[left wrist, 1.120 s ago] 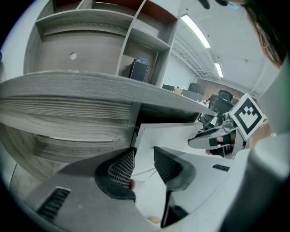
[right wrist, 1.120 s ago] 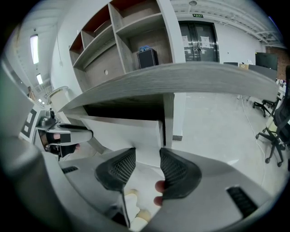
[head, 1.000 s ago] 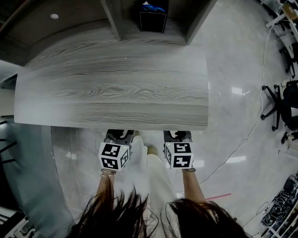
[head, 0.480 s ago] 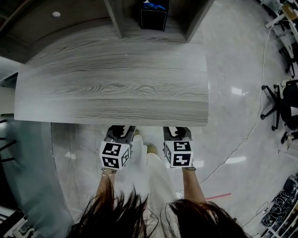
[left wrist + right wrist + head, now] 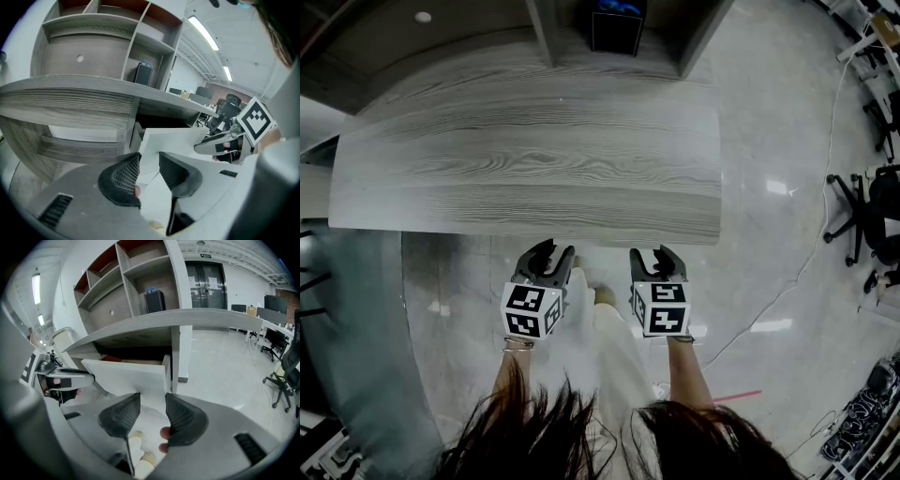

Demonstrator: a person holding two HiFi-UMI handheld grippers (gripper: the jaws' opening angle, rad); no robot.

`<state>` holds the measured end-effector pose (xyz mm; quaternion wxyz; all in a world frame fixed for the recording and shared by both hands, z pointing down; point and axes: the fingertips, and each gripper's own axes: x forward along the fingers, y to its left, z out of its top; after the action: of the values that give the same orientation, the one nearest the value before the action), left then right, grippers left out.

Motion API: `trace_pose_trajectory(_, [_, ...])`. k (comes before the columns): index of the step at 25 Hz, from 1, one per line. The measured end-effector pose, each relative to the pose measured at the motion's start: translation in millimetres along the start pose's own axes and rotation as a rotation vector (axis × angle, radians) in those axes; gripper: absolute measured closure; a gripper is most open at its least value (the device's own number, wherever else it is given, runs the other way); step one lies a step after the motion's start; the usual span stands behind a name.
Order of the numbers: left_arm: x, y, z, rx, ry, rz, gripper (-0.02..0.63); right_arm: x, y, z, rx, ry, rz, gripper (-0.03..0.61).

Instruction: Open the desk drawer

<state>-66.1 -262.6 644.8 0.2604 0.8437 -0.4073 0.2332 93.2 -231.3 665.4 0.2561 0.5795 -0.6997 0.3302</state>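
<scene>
One white flat-fronted desk drawer [image 5: 126, 376] appears partly out beneath the grey wood-grain desktop [image 5: 525, 169], its long front running crosswise just ahead of both grippers. Left gripper [image 5: 149, 160] and right gripper [image 5: 152, 400] hover side by side, jaws parted and empty, about equally near.

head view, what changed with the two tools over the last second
The left tool and right tool drew back from under the desk edge toward the person. Their jaws now show, apart and empty. The drawer stands open, held by neither. Desk and black box stayed put.
</scene>
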Motion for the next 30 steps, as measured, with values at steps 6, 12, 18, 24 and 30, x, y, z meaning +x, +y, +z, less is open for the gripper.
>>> trace_pose_trajectory(6, [-7.8, -5.7, -9.8, -0.013, -0.001, 0.008, 0.485, -7.1, 2.2, -10.8, -0.005, 0.003, 0.004, 0.416])
trace_pose_trajectory(12, [-13.1, -10.0, -17.5, -0.015, -0.008, 0.011, 0.485, -11.6, 3.4, -18.5, -0.007, 0.003, 0.008, 0.416])
trace_pose_trajectory(18, [-20.8, -14.7, -26.6, -0.021, -0.007, 0.017, 0.485, -18.2, 6.6, -29.1, -0.005, 0.006, 0.011, 0.416])
trace_pose_trajectory(24, [-28.3, -18.8, -33.3, -0.027, -0.009, 0.019, 0.485, -24.4, 9.8, -36.2, 0.000, 0.006, 0.008, 0.416])
trace_pose_trajectory(30, [-30.9, -20.7, -36.6, -0.030, -0.010, 0.020, 0.485, -26.9, 10.6, -39.8, 0.007, 0.004, 0.004, 0.416])
